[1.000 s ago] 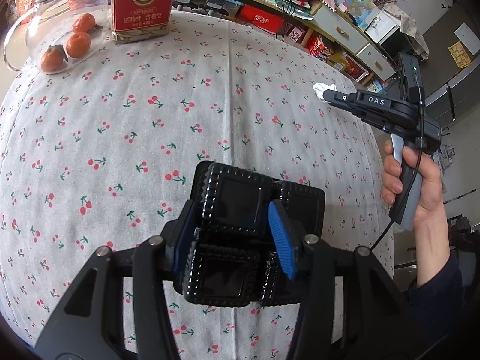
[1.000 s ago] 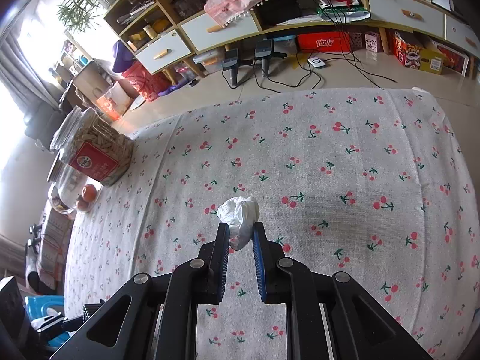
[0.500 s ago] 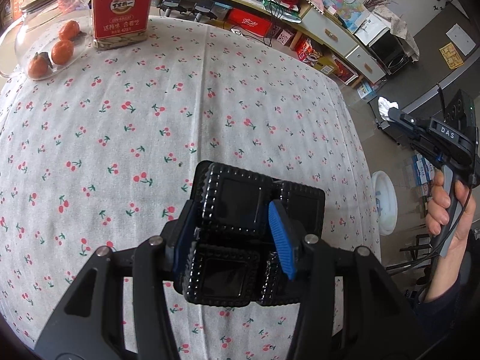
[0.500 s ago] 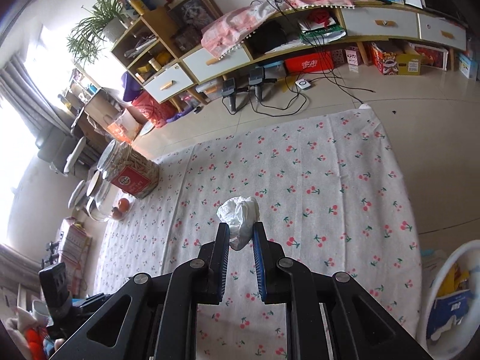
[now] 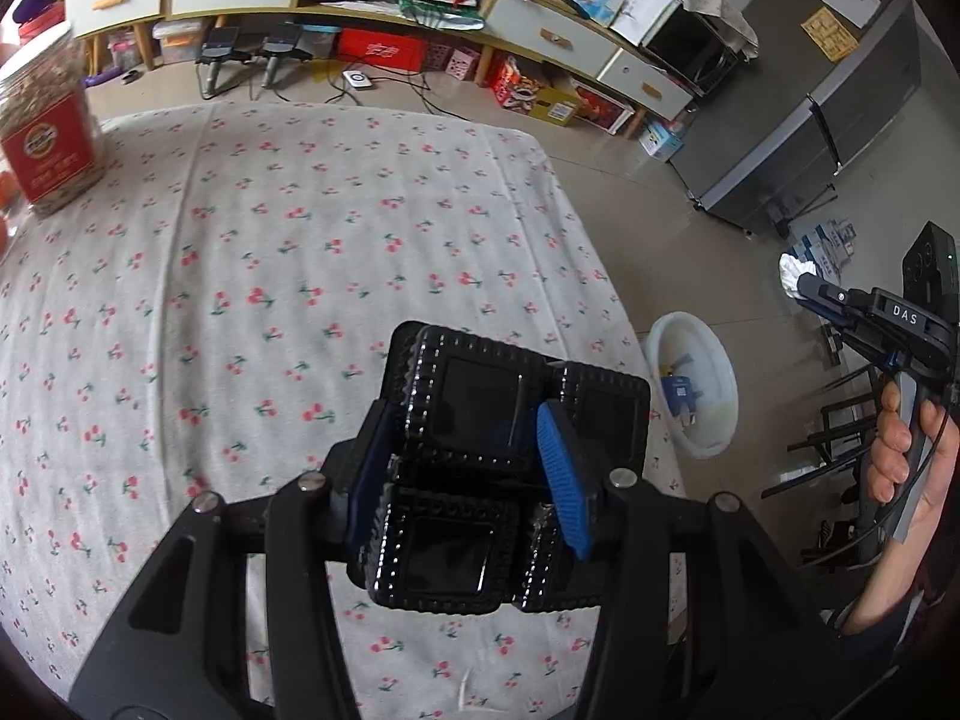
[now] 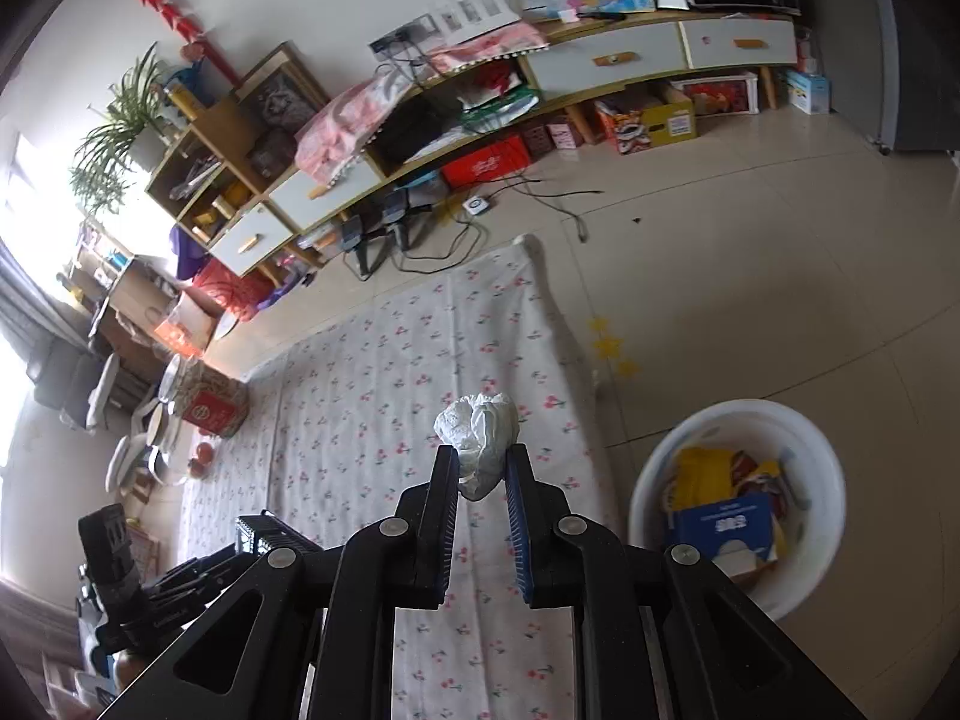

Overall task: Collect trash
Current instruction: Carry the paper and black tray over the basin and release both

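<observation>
My left gripper (image 5: 471, 459) is shut on a black studded plastic tray (image 5: 480, 396) with square compartments, held above the near right part of the cherry-print tablecloth (image 5: 300, 240). My right gripper (image 6: 482, 461) is shut on a crumpled white tissue (image 6: 480, 429), raised above the cloth's right edge. A white bin (image 6: 801, 441) stands on the floor below and to the right of it, with a blue box (image 6: 723, 525) and yellow wrappers inside. In the left wrist view the right gripper (image 5: 801, 288) with the tissue (image 5: 793, 269) is out past the bin (image 5: 717, 372), in a hand.
A jar with a red label (image 5: 45, 138) stands at the table's far left, with oranges beside it (image 6: 204, 453). Low shelves with drawers and boxes line the far wall. Cables lie on the tiled floor behind the table. A grey fridge (image 5: 840, 90) stands at right.
Both grippers have swung rightward and risen away from the table's middle. The right one, still holding the tissue, has passed the cloth's edge. The white bin has come into both views.
</observation>
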`<control>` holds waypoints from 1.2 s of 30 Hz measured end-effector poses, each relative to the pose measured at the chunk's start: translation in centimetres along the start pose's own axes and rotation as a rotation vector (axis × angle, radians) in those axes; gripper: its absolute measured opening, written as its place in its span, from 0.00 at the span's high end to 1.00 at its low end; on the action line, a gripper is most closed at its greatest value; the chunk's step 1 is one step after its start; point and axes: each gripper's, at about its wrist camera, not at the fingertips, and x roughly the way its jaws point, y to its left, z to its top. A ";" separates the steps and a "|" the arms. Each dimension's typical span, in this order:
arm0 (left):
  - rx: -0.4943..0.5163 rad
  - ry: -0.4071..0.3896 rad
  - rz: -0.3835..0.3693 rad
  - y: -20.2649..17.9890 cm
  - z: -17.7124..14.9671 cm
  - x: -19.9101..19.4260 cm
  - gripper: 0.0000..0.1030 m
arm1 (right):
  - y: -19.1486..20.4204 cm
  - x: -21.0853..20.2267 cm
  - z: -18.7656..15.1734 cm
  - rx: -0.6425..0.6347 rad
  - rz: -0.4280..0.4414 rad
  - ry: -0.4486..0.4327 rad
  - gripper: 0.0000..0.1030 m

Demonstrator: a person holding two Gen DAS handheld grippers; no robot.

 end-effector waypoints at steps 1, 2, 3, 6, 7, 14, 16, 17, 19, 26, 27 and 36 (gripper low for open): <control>0.017 0.003 -0.009 -1.3 0.3 0.5 0.51 | -1.3 -0.6 0.0 0.020 -0.019 -0.004 0.84; 0.034 0.004 -0.020 -2.6 0.6 1.0 0.51 | -2.8 -1.1 0.0 0.041 -0.039 -0.007 0.84; 0.049 0.003 -0.031 -3.8 0.9 1.4 0.51 | -4.1 -1.4 0.0 0.063 -0.060 -0.005 0.84; 0.080 0.009 -0.075 -7.3 1.3 3.0 0.51 | -7.7 -1.7 -0.3 0.115 -0.134 0.015 0.83; 0.090 0.013 -0.087 -8.4 1.5 3.6 0.51 | -8.7 -1.5 -0.5 0.132 -0.152 0.029 0.83; 0.130 0.051 -0.139 -14.4 2.0 7.5 0.51 | -14.3 1.0 -1.9 0.212 -0.231 0.136 0.83; 0.138 0.059 -0.141 -15.3 2.2 8.3 0.50 | -14.8 1.6 -2.1 0.215 -0.240 0.156 0.81; 0.140 0.062 -0.140 -15.7 2.3 8.6 0.50 | -15.0 1.8 -2.1 0.219 -0.244 0.162 0.81; 0.140 0.068 -0.139 -16.3 2.5 9.3 0.51 | -15.5 2.1 -2.1 0.229 -0.241 0.169 0.81; 0.141 0.093 -0.134 -17.8 2.8 11.1 0.50 | -16.8 3.0 -2.1 0.260 -0.294 0.204 0.66; 0.141 0.095 -0.133 -18.0 2.8 11.3 0.50 | -16.8 2.7 -1.9 0.263 -0.300 0.190 0.63; 0.206 0.143 -0.128 -21.7 2.7 14.9 0.50 | -16.8 -1.3 -0.9 0.309 -0.289 0.040 0.52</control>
